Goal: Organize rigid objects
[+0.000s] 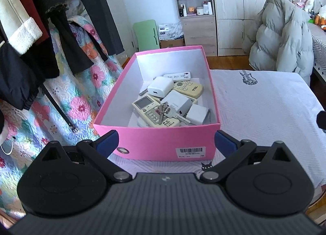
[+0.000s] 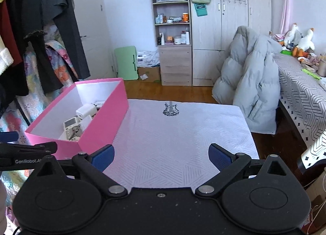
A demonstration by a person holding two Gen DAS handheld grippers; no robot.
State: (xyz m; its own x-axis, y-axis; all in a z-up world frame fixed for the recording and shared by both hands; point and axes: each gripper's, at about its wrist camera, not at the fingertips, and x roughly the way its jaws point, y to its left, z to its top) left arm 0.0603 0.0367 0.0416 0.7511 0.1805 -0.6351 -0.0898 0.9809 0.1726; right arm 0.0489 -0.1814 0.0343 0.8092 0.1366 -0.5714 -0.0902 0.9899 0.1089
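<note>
My left gripper [image 1: 166, 142] jaws spread wide at the near end of the pink box [image 1: 163, 143], not pressing it. Box sits on worktop [image 1: 264, 108] left edge, holding remotes [image 1: 154, 112], chargers [image 1: 161, 87], keys [image 1: 169, 112]. Right gripper [image 2: 161, 157] wide apart, empty, over bare cloth.

A pink box [image 1: 163, 143] with white inner walls stands open just ahead of the left gripper [image 1: 166, 141], its short end wall between the spread fingers. Inside lie cream remote controls [image 1: 151, 110], white chargers [image 1: 160, 86] and a bunch of keys [image 1: 169, 111], piled toward the near end.
</note>
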